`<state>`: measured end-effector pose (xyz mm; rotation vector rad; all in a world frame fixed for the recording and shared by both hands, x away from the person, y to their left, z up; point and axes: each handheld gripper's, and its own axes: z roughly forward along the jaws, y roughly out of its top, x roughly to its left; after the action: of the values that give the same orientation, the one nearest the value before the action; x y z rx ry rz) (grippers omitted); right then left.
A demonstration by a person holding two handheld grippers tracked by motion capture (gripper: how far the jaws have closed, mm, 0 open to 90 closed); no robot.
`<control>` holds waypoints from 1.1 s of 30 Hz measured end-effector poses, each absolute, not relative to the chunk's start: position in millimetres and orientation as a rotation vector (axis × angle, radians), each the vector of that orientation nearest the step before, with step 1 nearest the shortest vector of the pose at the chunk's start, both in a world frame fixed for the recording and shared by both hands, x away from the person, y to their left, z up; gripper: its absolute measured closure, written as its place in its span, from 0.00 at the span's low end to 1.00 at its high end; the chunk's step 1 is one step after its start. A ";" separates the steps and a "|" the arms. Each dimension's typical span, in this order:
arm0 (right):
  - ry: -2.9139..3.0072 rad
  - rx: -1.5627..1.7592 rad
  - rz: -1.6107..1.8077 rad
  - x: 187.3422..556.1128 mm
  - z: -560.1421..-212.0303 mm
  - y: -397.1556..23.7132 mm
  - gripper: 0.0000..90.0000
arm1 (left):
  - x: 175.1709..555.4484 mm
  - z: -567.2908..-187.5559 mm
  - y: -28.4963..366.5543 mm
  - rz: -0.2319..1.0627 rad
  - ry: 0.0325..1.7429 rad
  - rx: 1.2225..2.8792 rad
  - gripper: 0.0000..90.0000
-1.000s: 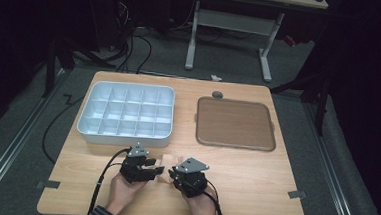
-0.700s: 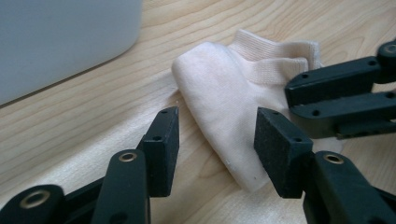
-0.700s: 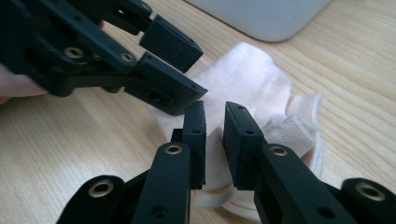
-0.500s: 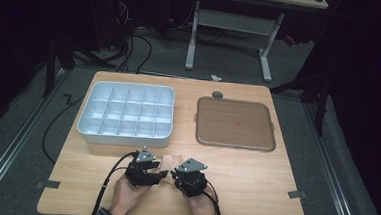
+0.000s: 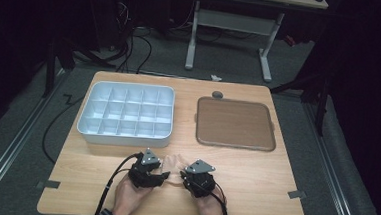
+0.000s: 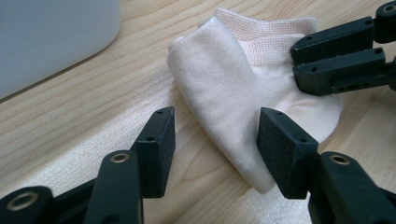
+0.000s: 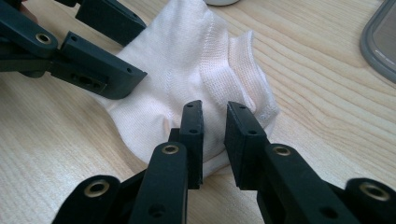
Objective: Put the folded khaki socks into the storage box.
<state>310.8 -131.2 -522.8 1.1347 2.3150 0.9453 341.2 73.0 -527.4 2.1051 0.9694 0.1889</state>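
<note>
We look first at the small white sock (image 6: 243,93), which lies folded on the tabletop (image 5: 254,176), near the front edge and between the two hands. Its ribbed cuff points away from the left hand-held gripper (image 6: 215,135). This one stands spread, and its jaws have just been opening; one pad is over the bare wood beside the sock, the other is above the toe end, and they do not press the cloth.

The right hand-held gripper (image 7: 214,122) comes from the other side. Its jaws are nearly together, with a narrow gap, and they have opened a little just now. They sit low over the sock near the cuff; we cannot tell if they pinch some cloth.

We judge that the step in hand is the folding or arranging of the sock, with the left side just letting go. The next move calls for a sure pinch through both layers, so the fold does not fall open.

Behind stand the compartment tray (image 5: 126,114) and the brown lid (image 5: 235,124), both well apart.
</note>
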 end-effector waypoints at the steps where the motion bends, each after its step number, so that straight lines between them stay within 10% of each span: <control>1: 2.312 1.136 0.953 310.8 -523.3 -131.4 0.86 | 341.4 -527.5 72.9 0.188 0.973 2.101 0.52; 33: 2.302 1.116 1.100 305.5 -501.3 -128.2 0.91 | 369.4 -501.7 90.2 0.116 1.007 2.024 0.49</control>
<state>305.5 -128.2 -501.3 1.1164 2.3016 1.1003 369.4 90.2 -501.7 2.0236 1.0073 0.1158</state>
